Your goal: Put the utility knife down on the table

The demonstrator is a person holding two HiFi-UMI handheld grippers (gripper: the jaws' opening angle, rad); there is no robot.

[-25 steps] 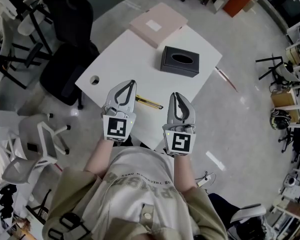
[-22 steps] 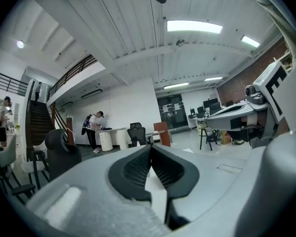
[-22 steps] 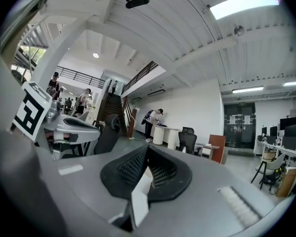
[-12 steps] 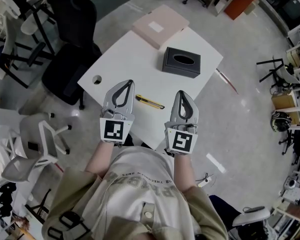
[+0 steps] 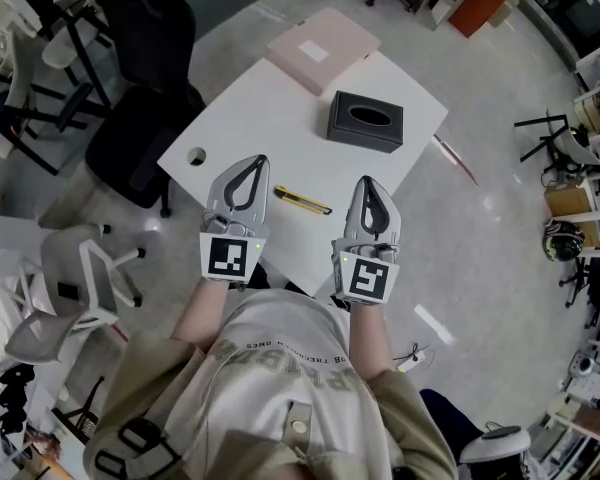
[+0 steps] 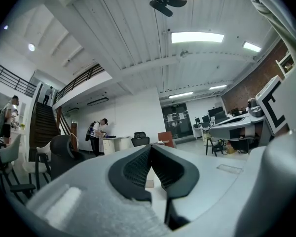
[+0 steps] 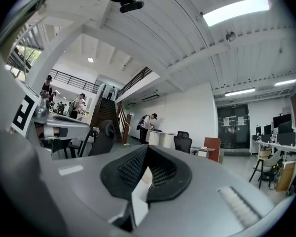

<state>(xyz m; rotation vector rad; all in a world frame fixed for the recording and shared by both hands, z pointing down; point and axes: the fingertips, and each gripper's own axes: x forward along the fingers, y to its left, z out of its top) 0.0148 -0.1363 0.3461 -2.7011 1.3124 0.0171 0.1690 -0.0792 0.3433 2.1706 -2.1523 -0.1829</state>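
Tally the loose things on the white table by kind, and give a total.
Utility knife: 1
Black tissue box: 1
Pink flat box: 1
Total: 3

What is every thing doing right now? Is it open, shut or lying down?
left tool: shut, holding nothing.
right tool: shut, holding nothing.
utility knife: lying flat on the table, touched by neither tool; blade too small to tell.
tissue box: sitting on the table, slot facing up.
pink box: closed, lying flat at the table's far edge.
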